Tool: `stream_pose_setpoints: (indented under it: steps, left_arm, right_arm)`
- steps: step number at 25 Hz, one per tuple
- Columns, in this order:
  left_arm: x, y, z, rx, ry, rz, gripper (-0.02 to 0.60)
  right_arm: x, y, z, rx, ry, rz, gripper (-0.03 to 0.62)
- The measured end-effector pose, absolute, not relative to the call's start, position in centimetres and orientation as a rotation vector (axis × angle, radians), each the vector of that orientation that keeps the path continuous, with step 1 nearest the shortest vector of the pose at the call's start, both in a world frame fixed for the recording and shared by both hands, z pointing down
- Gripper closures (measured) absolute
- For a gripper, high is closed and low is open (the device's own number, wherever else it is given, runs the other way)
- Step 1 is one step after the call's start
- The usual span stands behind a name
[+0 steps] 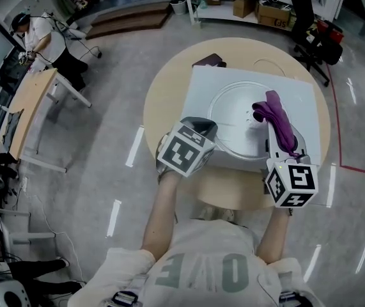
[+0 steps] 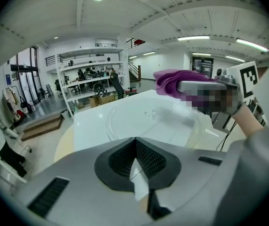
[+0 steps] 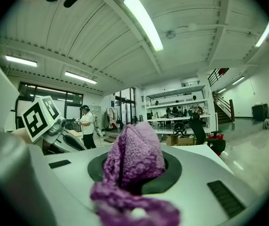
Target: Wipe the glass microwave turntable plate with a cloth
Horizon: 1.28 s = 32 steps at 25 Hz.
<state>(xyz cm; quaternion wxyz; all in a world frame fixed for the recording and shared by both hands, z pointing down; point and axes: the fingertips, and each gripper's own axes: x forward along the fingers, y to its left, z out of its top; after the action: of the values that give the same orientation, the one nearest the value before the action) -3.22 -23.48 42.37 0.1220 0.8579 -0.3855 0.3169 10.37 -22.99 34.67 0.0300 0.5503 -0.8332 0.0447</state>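
Observation:
The clear glass turntable plate (image 1: 240,117) (image 2: 153,119) lies on a white board (image 1: 201,85) on the round table. My left gripper (image 1: 202,130) (image 2: 136,173) is at the plate's near left rim, jaws shut on a thin pale sliver that looks like that rim. My right gripper (image 1: 278,130) (image 3: 134,173) is shut on a purple knitted cloth (image 1: 277,115) (image 3: 134,157) (image 2: 169,81). It holds the cloth just over the plate's right side, and the gripper tilts upward. Whether the cloth touches the glass is not clear.
The beige round table (image 1: 166,94) shows round the board. A small dark object (image 1: 209,61) sits at its far edge. A person (image 1: 41,37) works at a desk (image 1: 32,107) far left; shelves (image 1: 252,5) and a black chair (image 1: 316,43) stand behind.

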Motion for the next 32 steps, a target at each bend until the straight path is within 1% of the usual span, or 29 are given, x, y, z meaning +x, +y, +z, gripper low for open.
stream_pose_setpoints:
  steps: [7,20,23,25,28,32]
  left_arm:
    - [-3.8,-21.8,41.1,2.520,-1.170,0.832,0.580]
    - [-2.9,-20.9,42.8,2.452,-1.206,0.876,0.580]
    - [-2.7,-20.9,43.1,2.459,-1.223,0.841,0.580]
    - [-2.8,-20.9,43.1,2.464,-1.246,0.789,0.579]
    - [-3.0,-20.9,43.2,2.467,-1.276,0.747,0.580]
    - [-3.0,-20.7,43.4,2.480,-1.291,0.711,0.580]
  right_arm:
    - [9.6,-22.0,34.1,1.678,-2.606,0.135,0.546]
    - [9.1,-22.0,34.7,1.578,-2.609,0.105,0.546]
    - [8.7,-22.0,34.8,1.523,-2.615,0.089,0.546]
    - [7.6,-21.8,34.9,1.414,-2.641,0.074,0.546]
    - [4.5,-21.0,35.3,1.110,-2.708,0.061,0.546]
    - [1.4,-21.2,36.7,0.815,-2.612,-0.069,0.545]
